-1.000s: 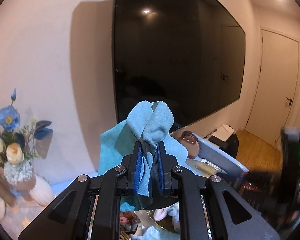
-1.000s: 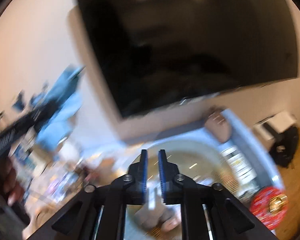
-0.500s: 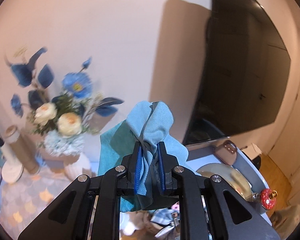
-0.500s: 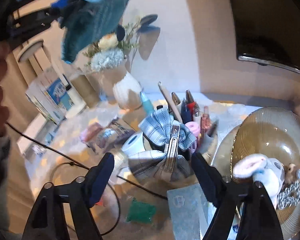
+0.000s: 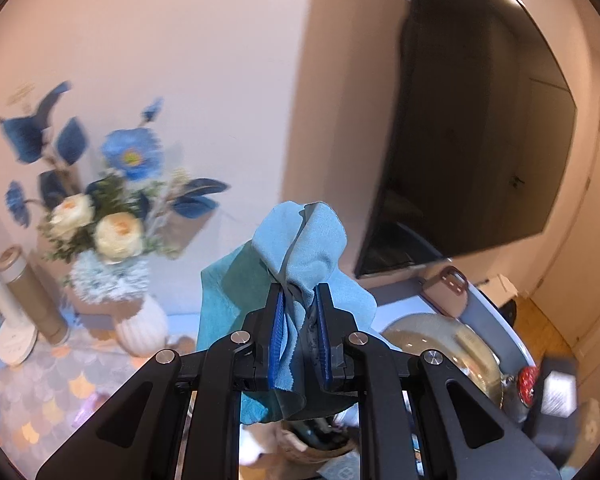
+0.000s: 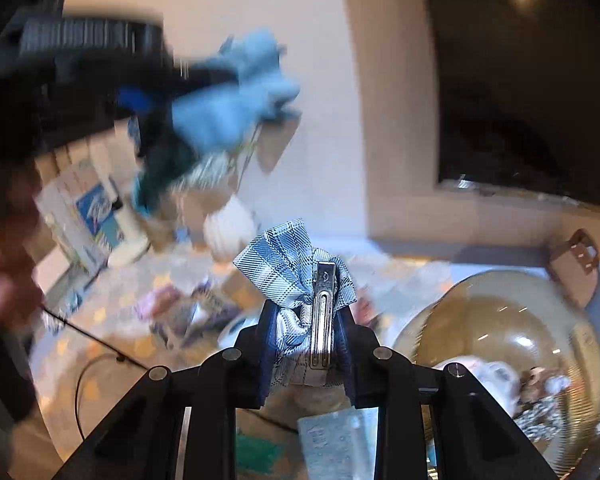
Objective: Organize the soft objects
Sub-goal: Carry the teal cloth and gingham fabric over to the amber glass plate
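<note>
Two grippers are both loaded, and you can place everything by the gold bowl (image 6: 500,320) on the table (image 6: 100,344). Your biggest neighbour is the dark screen (image 5: 480,140) on the wall behind the bowl. Left of the bowl, well apart from it, stands the vase (image 5: 142,326) of blue and cream flowers. Your left gripper (image 5: 299,336) hangs above the table to the left of the bowl, between it and the vase, its jaws clenched on the blue cloth (image 5: 300,248), which bunches above the fingers and drapes below them. Your right gripper (image 6: 306,344) sits just left of the bowl, raised off the table; its jaws are closing on the plaid bow (image 6: 284,264), with the bow's metal clip (image 6: 324,312) squeezed between the pads. Inside the bowl you already have small plush items (image 6: 500,376), too blurred to name.
</note>
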Demonstrator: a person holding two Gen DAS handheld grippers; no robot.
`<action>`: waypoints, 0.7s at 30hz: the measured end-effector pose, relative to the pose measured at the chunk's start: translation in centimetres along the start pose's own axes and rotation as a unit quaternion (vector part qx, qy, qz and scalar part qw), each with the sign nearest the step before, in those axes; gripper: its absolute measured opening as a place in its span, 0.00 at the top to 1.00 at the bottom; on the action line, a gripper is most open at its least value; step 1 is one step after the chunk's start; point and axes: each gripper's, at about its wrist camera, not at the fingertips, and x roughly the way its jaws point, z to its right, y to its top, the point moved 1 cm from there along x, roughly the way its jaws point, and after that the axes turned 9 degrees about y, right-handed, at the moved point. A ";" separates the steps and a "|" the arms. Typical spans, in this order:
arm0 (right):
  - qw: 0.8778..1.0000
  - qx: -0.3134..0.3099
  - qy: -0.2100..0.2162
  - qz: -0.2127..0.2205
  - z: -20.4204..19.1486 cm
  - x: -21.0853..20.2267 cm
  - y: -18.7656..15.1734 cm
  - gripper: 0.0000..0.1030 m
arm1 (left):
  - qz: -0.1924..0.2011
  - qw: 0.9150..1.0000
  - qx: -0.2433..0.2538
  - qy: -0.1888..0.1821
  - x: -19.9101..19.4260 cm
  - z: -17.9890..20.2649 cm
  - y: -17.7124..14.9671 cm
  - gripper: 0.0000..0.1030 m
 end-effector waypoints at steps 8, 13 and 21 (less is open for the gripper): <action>0.993 0.065 -0.080 0.064 5.7 -5.4 2.3 0.74 | -0.019 0.992 0.113 -0.058 2.0 7.7 -0.4 0.87; 0.980 0.106 -0.150 0.082 10.2 -8.4 1.6 0.74 | -0.046 0.982 0.163 -0.089 3.9 11.8 -2.0 0.87; 0.962 0.175 -0.199 0.062 15.3 -10.3 -1.3 0.73 | -0.121 0.958 0.223 -0.131 7.7 17.2 -6.5 0.86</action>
